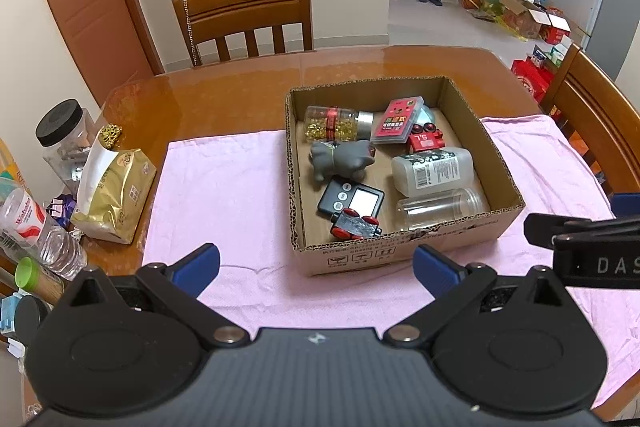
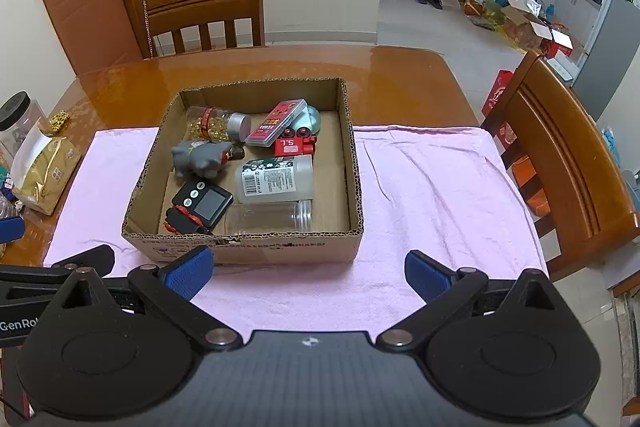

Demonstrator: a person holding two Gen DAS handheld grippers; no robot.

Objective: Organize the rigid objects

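A: Left wrist view first. How's the left gripper [image 1: 316, 269]?

B: Jaws spread wide, nothing btwn them, held over the pink towel [image 1: 224, 187]. Cardboard box [image 1: 404, 247] sits just ahead, slightly right of it. Inside: gold-bead bottle [image 1: 336, 123], grey toy [image 1: 340, 159], black timer [image 1: 352, 201], red toy car [image 1: 356, 225], white bottle [image 1: 432, 169], clear jar [image 1: 440, 207].

A: And the right wrist view?

B: Right gripper [image 2: 308, 273] also wide open, empty. Box is ahead and left of it; the towel's bare part lies ahead-right, w/ a wooden chair [image 2: 560, 155] beyond.
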